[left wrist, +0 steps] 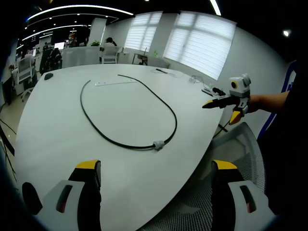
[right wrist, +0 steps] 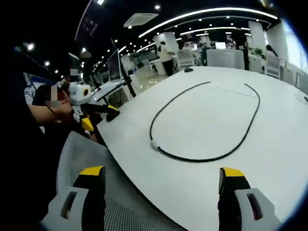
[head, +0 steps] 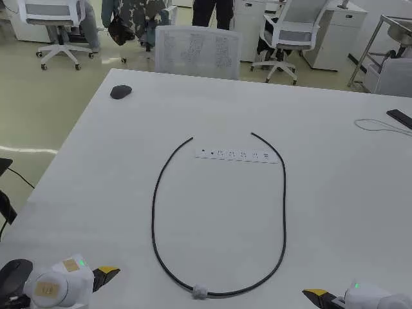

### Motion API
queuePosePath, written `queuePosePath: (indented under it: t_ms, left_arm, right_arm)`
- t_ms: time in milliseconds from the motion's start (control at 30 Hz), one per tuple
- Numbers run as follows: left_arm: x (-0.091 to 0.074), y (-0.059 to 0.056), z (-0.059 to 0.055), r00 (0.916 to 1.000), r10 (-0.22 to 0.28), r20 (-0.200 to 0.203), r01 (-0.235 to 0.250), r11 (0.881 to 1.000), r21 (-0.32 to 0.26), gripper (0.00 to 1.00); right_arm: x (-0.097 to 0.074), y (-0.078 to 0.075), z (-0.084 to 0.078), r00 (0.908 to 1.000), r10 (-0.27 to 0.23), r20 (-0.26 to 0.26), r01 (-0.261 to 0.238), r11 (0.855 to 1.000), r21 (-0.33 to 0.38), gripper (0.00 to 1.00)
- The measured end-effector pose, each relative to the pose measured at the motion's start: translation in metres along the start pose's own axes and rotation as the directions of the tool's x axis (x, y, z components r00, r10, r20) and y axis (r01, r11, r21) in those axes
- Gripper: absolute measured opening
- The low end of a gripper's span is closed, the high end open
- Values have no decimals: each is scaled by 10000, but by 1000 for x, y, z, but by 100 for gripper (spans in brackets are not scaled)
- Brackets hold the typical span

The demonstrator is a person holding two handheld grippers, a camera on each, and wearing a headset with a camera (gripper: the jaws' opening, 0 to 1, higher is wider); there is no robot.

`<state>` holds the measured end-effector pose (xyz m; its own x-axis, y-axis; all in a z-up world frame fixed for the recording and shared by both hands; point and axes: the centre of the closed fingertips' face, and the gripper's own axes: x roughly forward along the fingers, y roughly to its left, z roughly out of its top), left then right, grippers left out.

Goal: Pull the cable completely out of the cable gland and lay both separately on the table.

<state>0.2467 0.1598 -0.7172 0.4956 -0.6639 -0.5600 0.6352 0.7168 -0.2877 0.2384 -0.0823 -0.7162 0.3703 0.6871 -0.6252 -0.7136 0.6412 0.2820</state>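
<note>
The cable (head: 284, 193) is laid flat on the white table (head: 96, 167) as an open loop, both free ends directed toward a white socket strip (head: 237, 154) at the far side. The cable gland (head: 200, 291) is seen threaded on the cable at the near bend of the loop, close to the table edge. The left gripper (head: 106, 273) and right gripper (head: 315, 295) are held off the near edge, one to each side of the gland. In their own views the jaws of each are spread wide with nothing between them. This layout is judged to leave bare cable on both sides of the gland, so one gripper can pinch the gland while the other draws the cable. Separation is not yet begun.
</note>
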Motion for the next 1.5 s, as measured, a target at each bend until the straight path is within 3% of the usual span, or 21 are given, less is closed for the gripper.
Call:
queuePosePath:
  t_ms: [200,633,767,900,1200,1500]
  left_arm:
    - [0,0,2,10000,-27,-1,27,10000,70,96]
    - [-2,-2,1,10000,-4,-26,5,9999,144,96]
    - [-3,-3,-4,9999,-43,-126,48,9994,348,96]
    - [-2,2,-11,9999,60,-149,-57,9999,157,96]
    - [-3,-1,-2,9994,223,268,-225,9997,70,97]
    - [1,-5,-12,9997,229,62,-229,9997,-84,96]
  right_arm:
    - [1,-3,9,9999,21,132,-21,10000,30,99]
    - [0,-5,6,9998,-138,139,139,9999,-48,98]
    - [1,-3,10,9999,-143,0,143,9989,-444,98]
    - [5,0,17,9998,-28,-192,13,9969,-780,96]
    - [28,11,41,9974,376,-619,-480,9831,-1767,92]
    - [59,22,46,9851,704,-1569,-1091,9610,-2541,84]
